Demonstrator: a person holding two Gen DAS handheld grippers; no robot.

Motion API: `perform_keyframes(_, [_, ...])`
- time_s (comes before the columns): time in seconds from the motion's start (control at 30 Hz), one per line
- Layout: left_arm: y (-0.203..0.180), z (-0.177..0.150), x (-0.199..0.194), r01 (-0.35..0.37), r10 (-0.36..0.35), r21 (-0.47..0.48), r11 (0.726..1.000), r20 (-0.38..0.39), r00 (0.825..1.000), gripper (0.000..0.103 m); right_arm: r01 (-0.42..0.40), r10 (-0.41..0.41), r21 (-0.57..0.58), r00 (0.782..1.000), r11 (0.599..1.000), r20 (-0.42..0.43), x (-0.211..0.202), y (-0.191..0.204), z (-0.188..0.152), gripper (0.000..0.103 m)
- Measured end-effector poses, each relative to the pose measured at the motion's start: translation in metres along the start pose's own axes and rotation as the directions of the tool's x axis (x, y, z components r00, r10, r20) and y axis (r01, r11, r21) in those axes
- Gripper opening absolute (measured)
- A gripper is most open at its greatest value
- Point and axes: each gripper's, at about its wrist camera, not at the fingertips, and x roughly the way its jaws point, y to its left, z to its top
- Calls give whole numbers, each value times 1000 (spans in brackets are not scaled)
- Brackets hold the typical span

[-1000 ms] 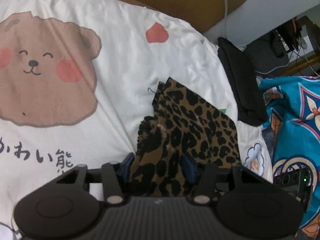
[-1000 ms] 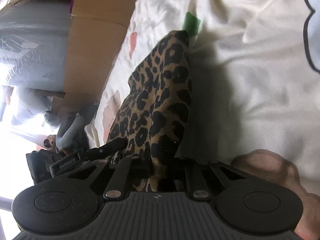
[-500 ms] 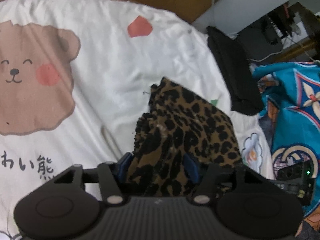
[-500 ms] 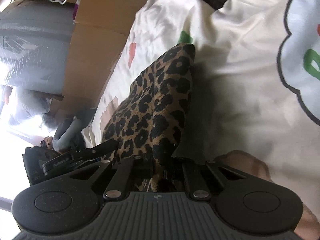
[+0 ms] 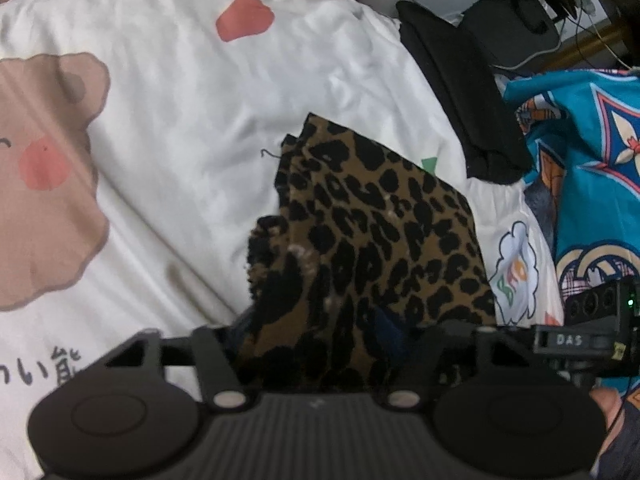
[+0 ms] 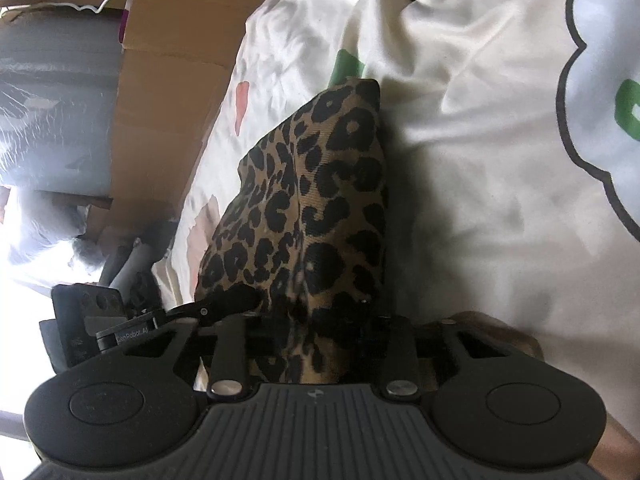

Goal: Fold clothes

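Two grippers share one piece of clothing: a leopard-print garment lying on a bed under a white bedsheet printed with a bear. In the left wrist view the garment spreads from the centre toward 1 o'clock, its far edges stacked in layers, which suggests it is already partly folded. Its near end runs down to 6 o'clock into the left gripper. In the right wrist view the same cloth rises as a tented ridge from 6 o'clock toward 12, so the right gripper appears to be lifting its end slightly off the bed. Holding both near corners this way probably keeps the edge taut and level for the next fold.

The left gripper's jaws stand about halfway apart and are closing, with a thick bunch of the cloth between them; the blue pads look to press on it. The right gripper's jaws are nearly together and are starting to open, with a thin pinch of fabric still between them.

At 2 o'clock in the left view, a black garment lies at the sheet's edge, and a teal patterned cloth sits at 3 o'clock, well apart from the leopard piece.
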Motion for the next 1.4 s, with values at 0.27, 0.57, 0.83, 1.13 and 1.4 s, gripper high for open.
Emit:
perform_keyframes(0.27, [-17,0,-19,-40,40,21,999,19,999,35,39,-39,-34,999,999,13,-7,21,-2,8])
perform_keyframes(0.57, [-29,-17,-73,-53,56,-29,998,135,989,32,57,-57,-164,998,985,6,-25,70,-6,8])
perform_keyframes(0.83, [-57,-20,-127,-81,79,-4,997,231,970,31,40,-38,-337,999,941,12,-49,123,-14,7])
perform_keyframes(1.13, [-94,-26,-179,-76,62,23,997,362,930,31,31,-12,-513,999,858,40,-91,184,-15,7])
perform_keyframes(1.4, [-128,-34,-219,-95,51,74,993,460,887,31,29,31,-652,996,758,80,-132,225,-21,7])
